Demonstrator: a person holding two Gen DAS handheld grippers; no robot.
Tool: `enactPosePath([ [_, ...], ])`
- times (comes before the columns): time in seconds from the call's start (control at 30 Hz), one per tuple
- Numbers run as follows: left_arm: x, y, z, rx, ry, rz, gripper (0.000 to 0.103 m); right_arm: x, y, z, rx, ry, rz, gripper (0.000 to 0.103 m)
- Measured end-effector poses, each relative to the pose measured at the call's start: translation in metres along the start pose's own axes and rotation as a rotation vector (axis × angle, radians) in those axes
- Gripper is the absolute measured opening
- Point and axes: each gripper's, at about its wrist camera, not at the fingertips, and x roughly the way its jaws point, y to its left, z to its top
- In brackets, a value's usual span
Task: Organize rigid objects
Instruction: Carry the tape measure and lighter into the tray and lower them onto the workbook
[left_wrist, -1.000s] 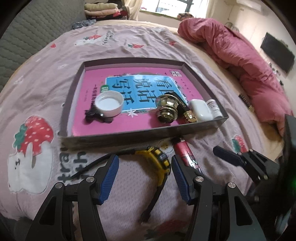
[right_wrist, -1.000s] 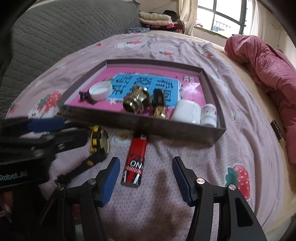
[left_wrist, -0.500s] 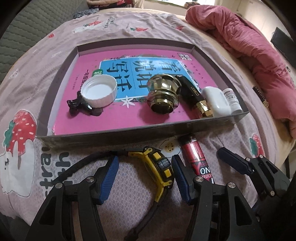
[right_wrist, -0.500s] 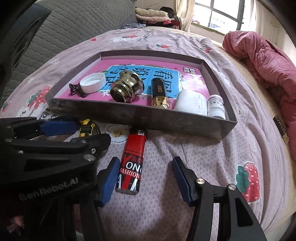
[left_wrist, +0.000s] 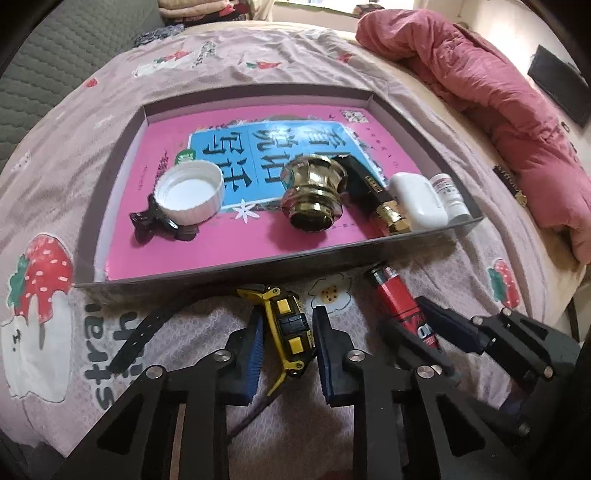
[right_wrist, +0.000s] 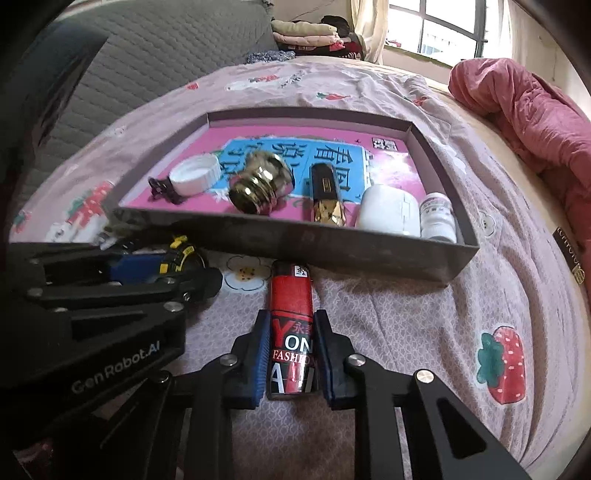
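Note:
A yellow and black watch with a black strap lies on the pink bedsheet before the grey tray. My left gripper is closing its jaws on the watch's case, and the blue pads press both sides. A red lighter lies just right of it, pointing at the tray wall. My right gripper is closing its jaws on the lighter's lower half, pads touching. The tray holds a white cap, black hair clip, gold knob, black and gold tube, white case and small bottle.
A rumpled dark pink quilt lies along the bed's right side. A grey quilted backrest rises at the far left, with folded clothes beside a window. A pink book lines the tray floor.
Both grippers stood open around their objects before; now the left has shut on the watch and the right on the lighter. The left gripper also edged toward the tray.

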Motion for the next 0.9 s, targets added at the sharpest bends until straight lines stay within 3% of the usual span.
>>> enactPosePath([
  [0.2, -0.043, 0.003, 0.003, 0.006, -0.068, -0.028, 0.022, -0.037, -0.005, 0.009, 0.024, -0.071, 0.029, 0.023],
  [0.3, -0.066, 0.007, 0.008, 0.007, -0.113, -0.034, 0.016, -0.052, -0.009, 0.02, 0.025, -0.122, 0.027, 0.023],
  [0.43, -0.083, 0.011, 0.032, 0.019, -0.177, -0.024, 0.016, -0.054, -0.021, 0.046, 0.046, -0.165, 0.014, 0.023],
  [0.67, -0.035, 0.023, 0.077, 0.023, -0.167, 0.01, 0.016, 0.0, -0.049, 0.083, 0.074, -0.097, -0.035, 0.023],
  [0.9, 0.011, 0.021, 0.078, 0.019, -0.092, 0.016, 0.016, 0.033, -0.049, 0.086, 0.046, -0.045, -0.081, 0.024],
])
